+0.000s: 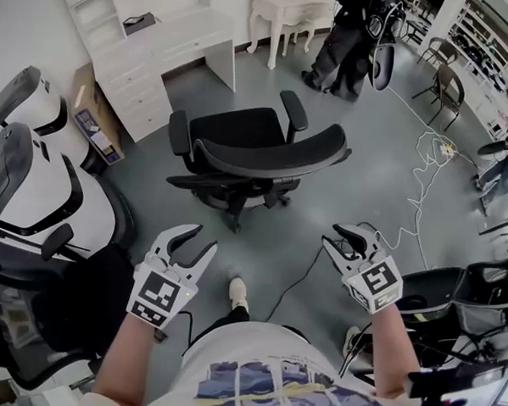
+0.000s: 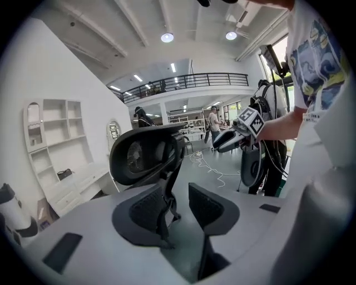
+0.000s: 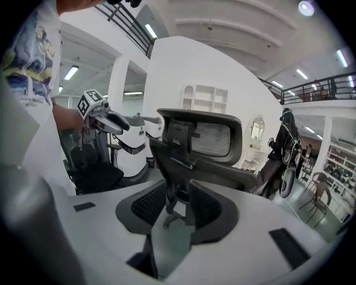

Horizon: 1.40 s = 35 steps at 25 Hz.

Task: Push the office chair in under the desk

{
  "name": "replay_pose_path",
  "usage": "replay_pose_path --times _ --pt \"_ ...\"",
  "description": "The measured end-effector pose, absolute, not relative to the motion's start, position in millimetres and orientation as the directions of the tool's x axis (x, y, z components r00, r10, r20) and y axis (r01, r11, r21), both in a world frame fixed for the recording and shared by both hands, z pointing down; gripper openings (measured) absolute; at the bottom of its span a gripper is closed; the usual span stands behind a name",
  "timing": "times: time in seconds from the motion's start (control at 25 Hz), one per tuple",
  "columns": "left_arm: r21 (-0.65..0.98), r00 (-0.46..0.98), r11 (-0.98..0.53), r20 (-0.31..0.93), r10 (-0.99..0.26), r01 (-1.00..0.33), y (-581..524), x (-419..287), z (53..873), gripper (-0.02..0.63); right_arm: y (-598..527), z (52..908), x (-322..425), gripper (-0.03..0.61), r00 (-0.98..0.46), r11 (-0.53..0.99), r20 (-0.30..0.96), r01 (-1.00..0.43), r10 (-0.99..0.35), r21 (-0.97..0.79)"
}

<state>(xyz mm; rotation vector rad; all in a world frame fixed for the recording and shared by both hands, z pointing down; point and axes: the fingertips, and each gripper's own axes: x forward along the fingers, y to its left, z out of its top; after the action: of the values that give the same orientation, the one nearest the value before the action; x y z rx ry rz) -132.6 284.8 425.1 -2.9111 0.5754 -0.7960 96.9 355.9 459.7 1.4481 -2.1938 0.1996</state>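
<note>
Head view alone gives the whole layout. One black office chair [image 1: 257,151] stands on the grey floor [image 1: 357,186], well apart from the white bench [image 1: 173,41] with drawers at the upper left, and not under it. The seat faces the bench and the curved mesh back faces the person. Only this view shows the white cable [image 1: 421,177] on the floor at the right and a white-shelled chair [image 1: 55,187] at the left.

The left gripper view sees the office chair's back from one side, with the right claw [image 2: 216,146] hanging in the air beside it. The right gripper view shows the rear frame of that back, and a person in dark clothes [image 3: 286,153] standing to the right.

There are two claws, one office chair on the open floor and one bench with drawers.

The left forearm [image 1: 131,365] and right forearm [image 1: 391,349] reach forward side by side. Each claw is aimed at the chair's back and tipped somewhat downward, with its marker cube on top. The left claw [image 1: 199,240] has its jaws moderately apart with nothing between them, only the chair farther off. The right claw stands the same way, parted and empty. Neither touches the chair.
</note>
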Motion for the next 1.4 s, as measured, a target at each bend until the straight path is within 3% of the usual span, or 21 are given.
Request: replay_pose_path --times 0.32,0.72,1.08,1.16,1.4 --pt "-0.257 0.763 -0.931 0.536 -0.362 -0.261 191.3 -131.8 442.5 0.184 265.4 464.9 140.9 0.201 -0.163 0.389 0.557 -0.866 -0.814 0.315" --pt "-0.354 0.642 -0.925 0.68 -0.356 -0.138 149.8 -119.1 487.0 0.212 204.6 488.5 190.9 0.255 -0.072 0.518 0.676 -0.702 -0.734 0.488" --pt "-0.378 0.517 -0.924 0.78 -0.353 -0.062 132.5 -111.8 515.1 0.236 176.6 527.6 196.5 0.268 -0.132 0.737 0.796 -0.488 -0.591 0.467" --pt "-0.366 0.499 -0.929 0.797 -0.341 -0.051 131.1 -111.4 519.9 0.277 177.8 535.7 195.5 0.275 -0.148 0.776 0.82 -0.449 -0.553 0.443" --pt "-0.387 0.407 -0.922 0.844 -0.35 0.011 124.0 -109.1 539.9 0.264 175.4 535.2 190.7 0.253 -0.193 0.82 0.827 -0.372 -0.528 0.436"
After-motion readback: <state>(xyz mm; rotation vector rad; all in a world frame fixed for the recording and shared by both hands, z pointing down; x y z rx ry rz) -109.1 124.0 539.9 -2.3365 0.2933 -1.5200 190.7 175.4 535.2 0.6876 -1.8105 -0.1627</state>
